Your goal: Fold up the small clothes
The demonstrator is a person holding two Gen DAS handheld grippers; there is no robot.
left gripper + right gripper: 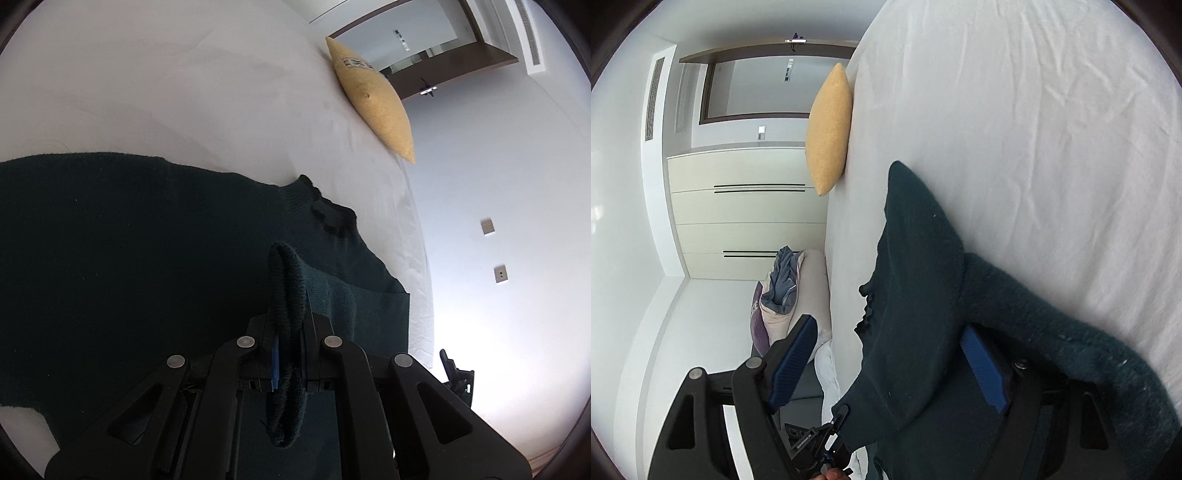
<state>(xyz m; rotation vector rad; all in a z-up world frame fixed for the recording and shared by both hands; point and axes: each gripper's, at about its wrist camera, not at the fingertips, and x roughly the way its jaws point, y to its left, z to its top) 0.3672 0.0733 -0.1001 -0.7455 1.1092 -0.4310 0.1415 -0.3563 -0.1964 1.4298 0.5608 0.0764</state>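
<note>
Two claws: both over one dark green sweater (129,258) spread on the white bed (166,92).
Left claw (288,325): pressed together, pinching the ribbed cuff (286,280) of a sleeve, whose loop stands up between the blue pads.
Right claw (890,369): spread wide, its blue pads (982,369) apart; knit lies in the gap and drapes over the right-hand finger, but nothing is pressed.
Sweater's place: flat on the bed, collar (328,218) towards the bed edge where the yellow pillow (373,99) leans.
Long axis: the body runs from the collar away along the bed; the sleeve in the left claw lies across it, already over the chest.
Key relation: the body lies straight ahead of and below the left claw, so the cuff seems set to be laid down on it.
Nearer claw: the left one, by my reading, since it alone has a grip.
Risk: loose knit may catch on the right claw's finger.
</note>
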